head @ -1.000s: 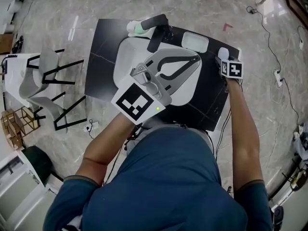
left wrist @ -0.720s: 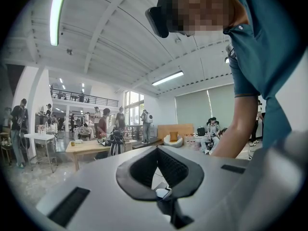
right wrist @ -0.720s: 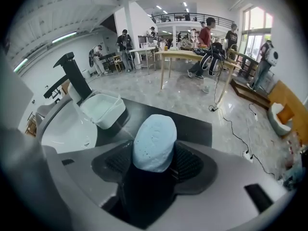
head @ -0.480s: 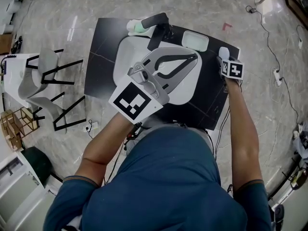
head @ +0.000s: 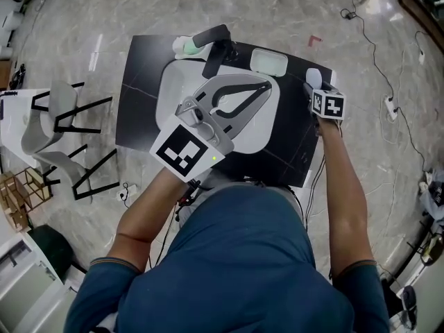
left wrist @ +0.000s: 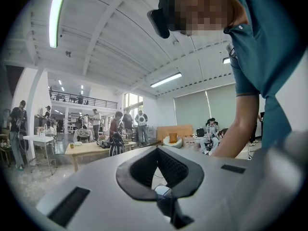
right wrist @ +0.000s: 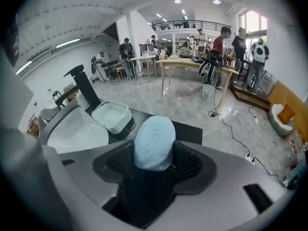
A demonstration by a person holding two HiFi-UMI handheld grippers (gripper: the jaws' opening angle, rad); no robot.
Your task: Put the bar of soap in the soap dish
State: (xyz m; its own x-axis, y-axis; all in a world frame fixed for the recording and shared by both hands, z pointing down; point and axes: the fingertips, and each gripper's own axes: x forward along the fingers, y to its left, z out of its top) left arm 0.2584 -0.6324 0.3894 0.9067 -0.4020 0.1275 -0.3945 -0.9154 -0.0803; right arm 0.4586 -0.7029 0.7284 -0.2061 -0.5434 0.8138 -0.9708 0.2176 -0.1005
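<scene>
Grey marble floor (head: 277,19), 2 white chairs (head: 38,134) at left, strip lights (left wrist: 55,16) overhead.

A white sink (head: 175,82) is set into a black countertop (head: 139,82). A black faucet (head: 211,47) stands at the sink's far rim, with a pale green bottle (head: 182,45) just left of it. Well to the sink's left, a pair of grey chairs (head: 48,120) with black legs stands on the marble floor (head: 277,12), and a wooden rack (head: 21,189) sits beyond them. To the sink's right, a cable (right wrist: 231,129) trails across the floor. Far behind the sink, people stand round a wooden table (right wrist: 192,63).
</scene>
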